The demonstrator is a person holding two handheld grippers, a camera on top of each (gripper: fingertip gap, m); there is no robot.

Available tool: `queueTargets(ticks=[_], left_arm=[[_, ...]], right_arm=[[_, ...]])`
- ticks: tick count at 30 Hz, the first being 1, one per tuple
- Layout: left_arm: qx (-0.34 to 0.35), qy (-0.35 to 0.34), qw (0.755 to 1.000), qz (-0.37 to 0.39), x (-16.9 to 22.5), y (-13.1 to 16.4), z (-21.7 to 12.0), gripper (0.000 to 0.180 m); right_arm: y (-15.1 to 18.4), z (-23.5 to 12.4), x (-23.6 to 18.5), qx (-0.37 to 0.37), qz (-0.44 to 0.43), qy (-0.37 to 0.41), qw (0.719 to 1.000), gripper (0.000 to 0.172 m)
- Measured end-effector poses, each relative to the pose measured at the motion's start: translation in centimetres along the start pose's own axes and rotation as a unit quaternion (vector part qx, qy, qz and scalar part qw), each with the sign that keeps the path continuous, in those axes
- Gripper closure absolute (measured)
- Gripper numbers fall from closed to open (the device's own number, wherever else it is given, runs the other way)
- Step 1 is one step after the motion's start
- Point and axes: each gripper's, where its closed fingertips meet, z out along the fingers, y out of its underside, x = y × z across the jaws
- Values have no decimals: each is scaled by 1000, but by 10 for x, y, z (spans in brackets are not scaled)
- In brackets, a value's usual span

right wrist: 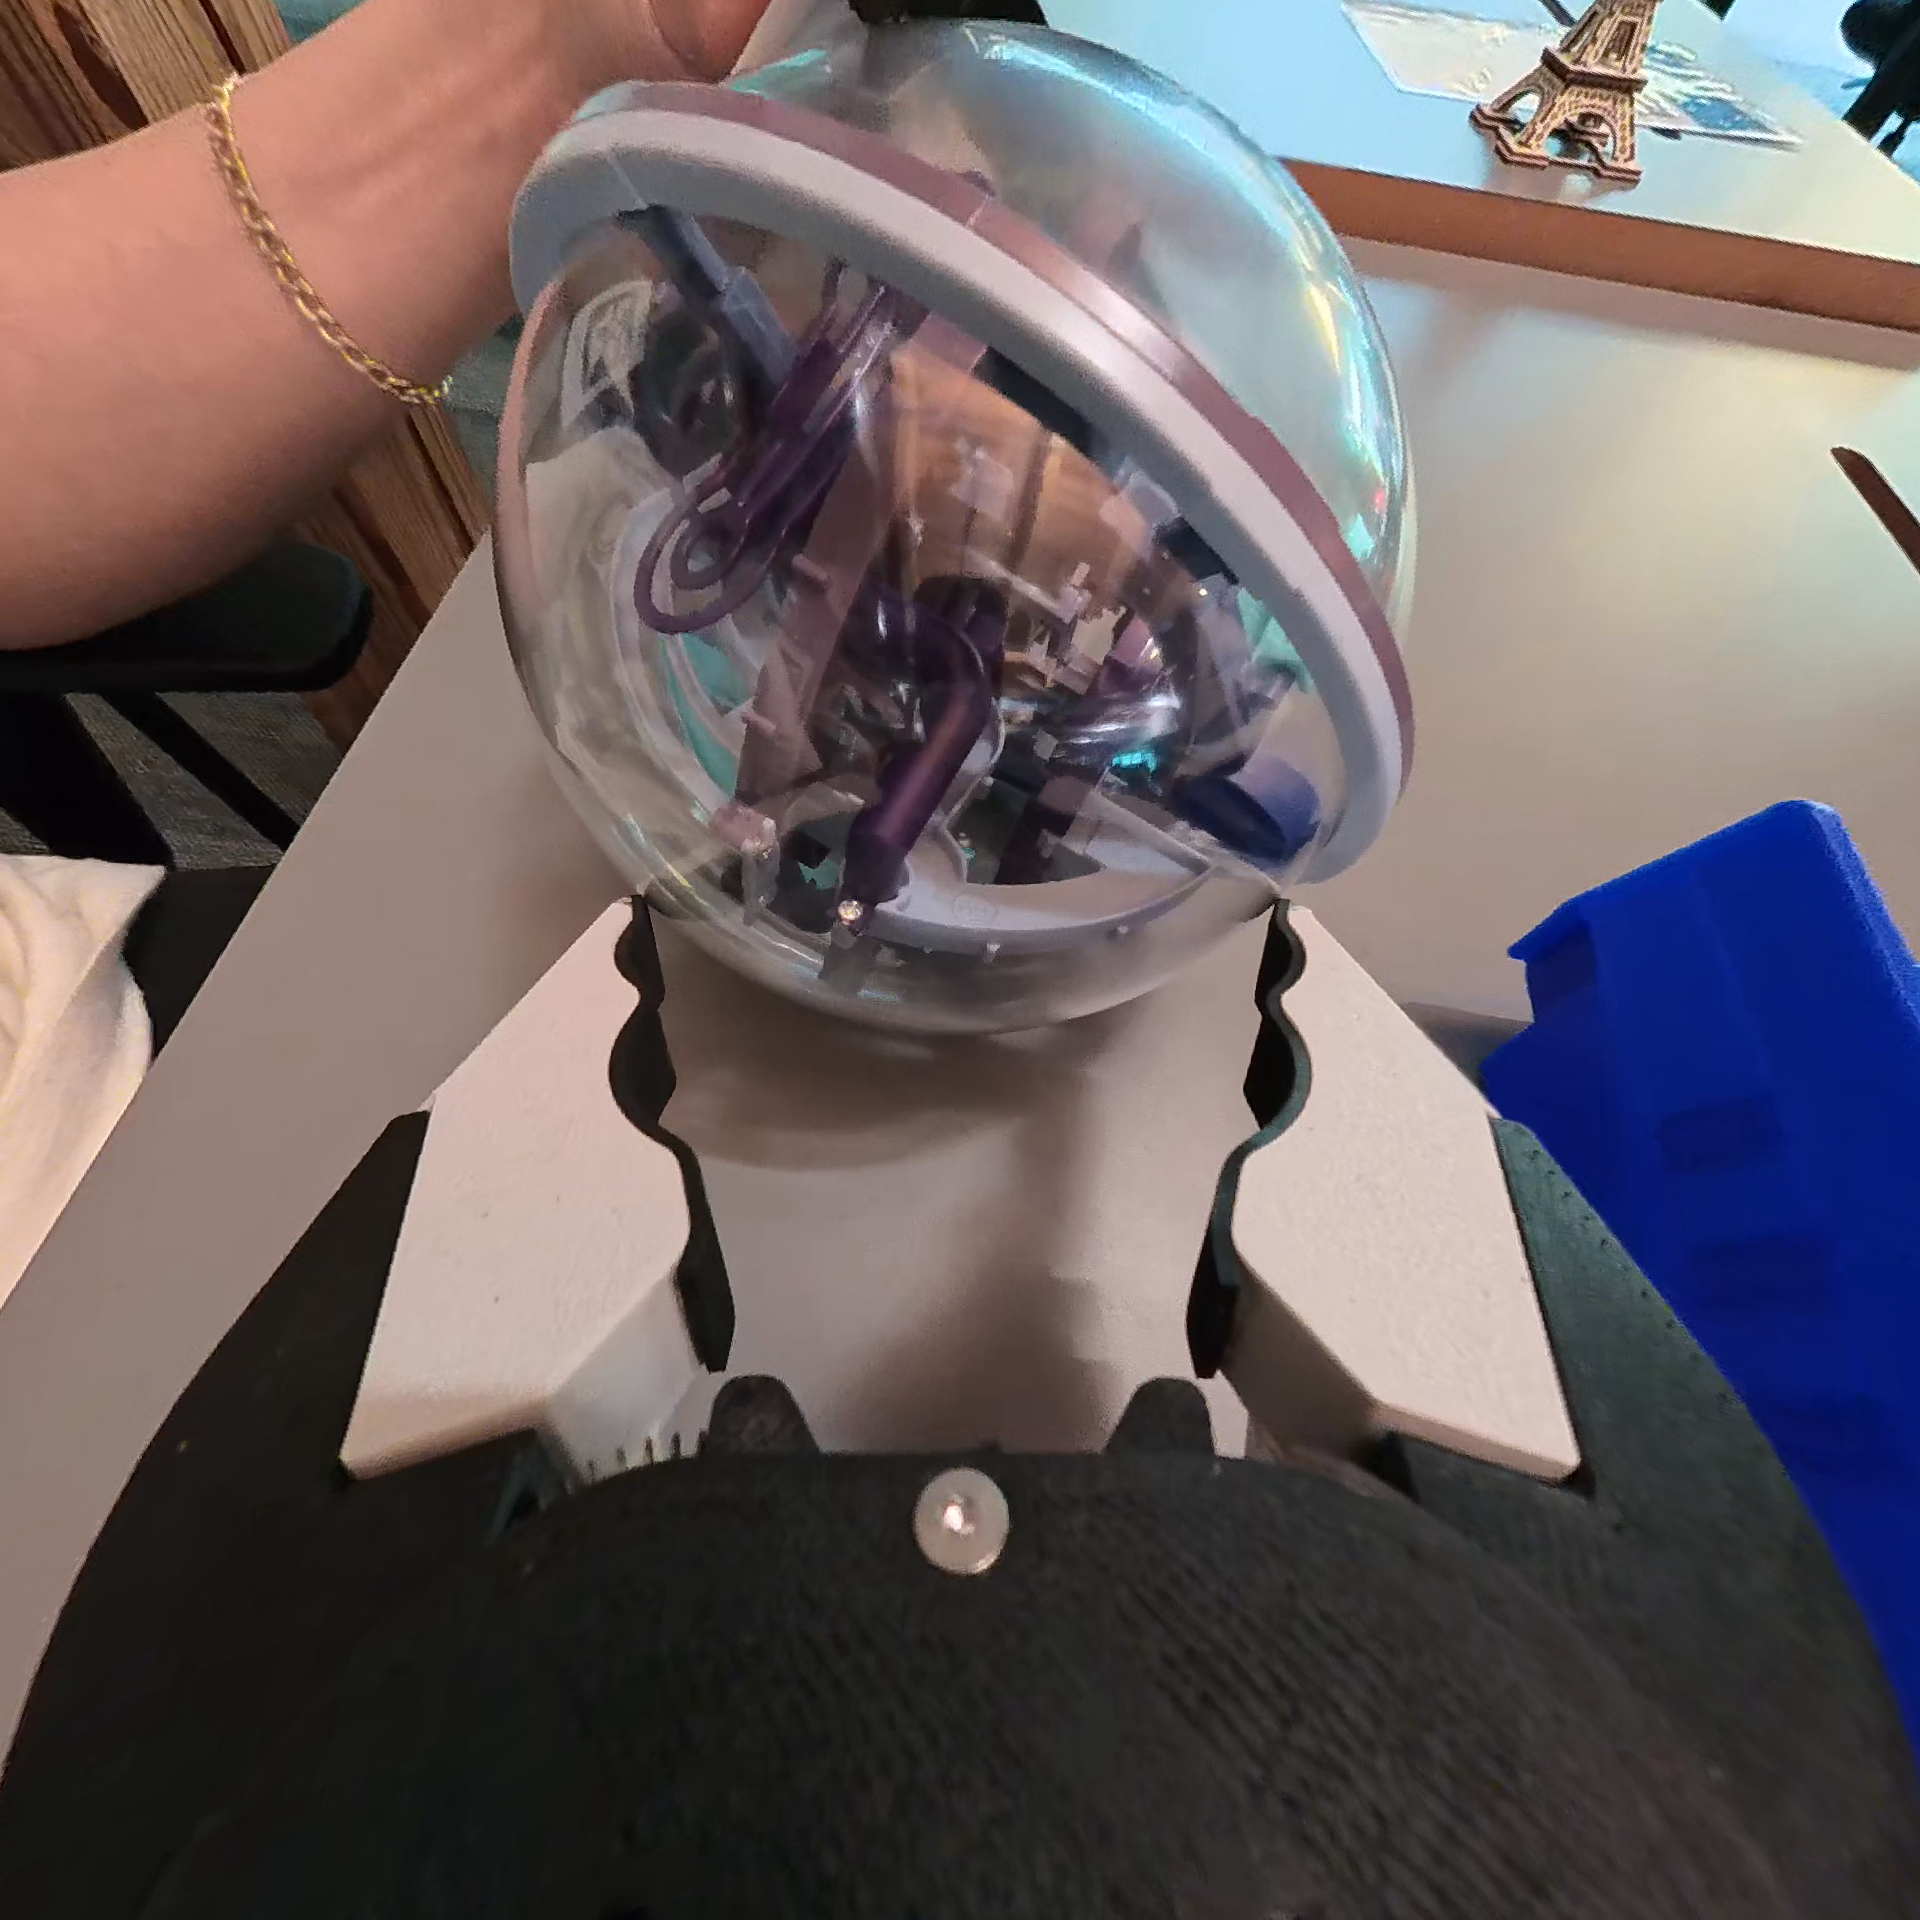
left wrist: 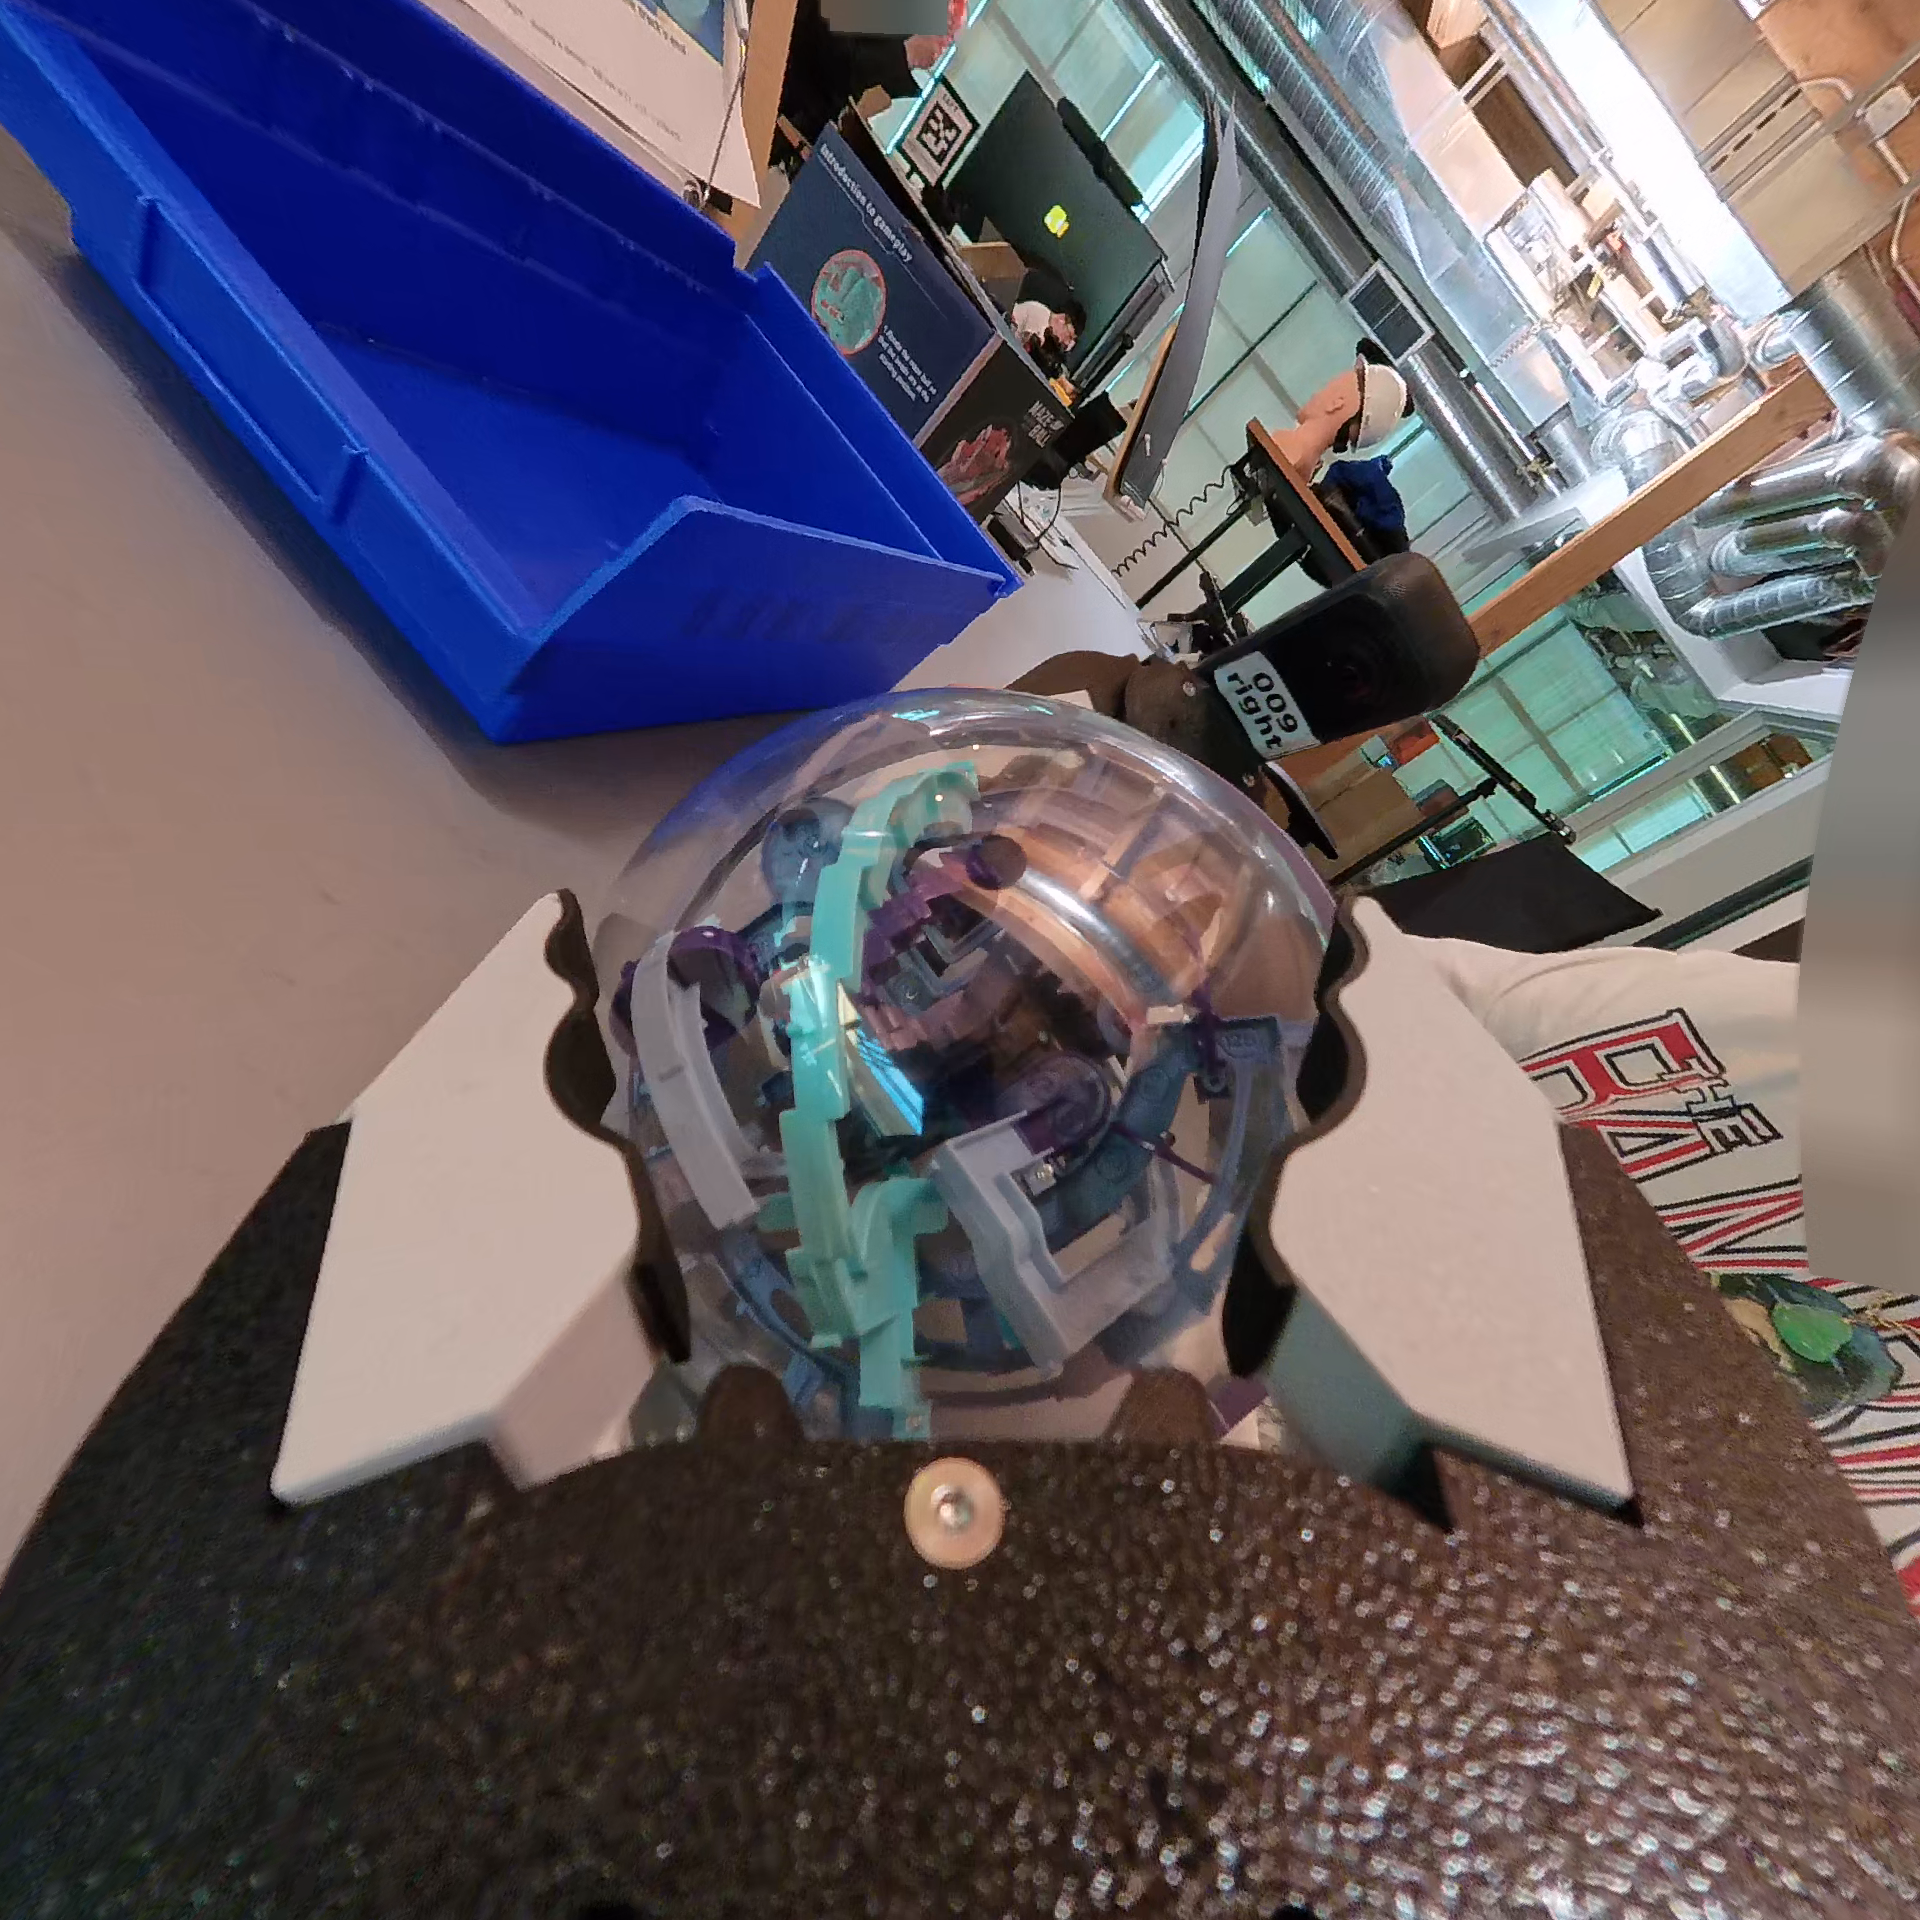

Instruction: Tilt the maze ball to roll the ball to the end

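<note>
Right wrist view: maze ball [right wrist: 956,520] blurred, pinched at right tool [right wrist: 961,914] tips, left tool hidden behind.

- Left gripper [left wrist: 961,914]: grainy, speckled black body, a silver screw [left wrist: 954,1510] at its centre, pale grey flat fingers [left wrist: 468,1174] edged with wavy black pads.
- Right gripper [right wrist: 956,914]: the same build, black and ridged.
- Forearm [right wrist: 208,343] at far left wears a thin gold chain bracelet [right wrist: 301,281].
</note>
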Motion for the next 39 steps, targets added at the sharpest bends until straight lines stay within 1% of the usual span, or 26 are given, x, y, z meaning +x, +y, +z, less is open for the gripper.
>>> queueTargets(ticks=[10,16,23,33,36,39], left_arm=[[-9,15,1000,-4,-3,-5,7,48],[-21,41,999,20,1,-3,9,48],[-19,60,997,55,3,-5,13,48],[-5,70,995,65,3,-7,15,48],[2,64,993,95,5,-7,19,48],[-12,50,991,126,10,-5,27,47]], right_arm=[[6,1,4,-13,12,6,1000,58],[9,6,1,-1,36,-8,999,53],[12,5,6,-12,19,5,1000,51],[14,3,8,-13,22,4,1000,50],[22,3,10,-29,19,4,999,49],[30,3,10,-45,14,-1,999,47]])
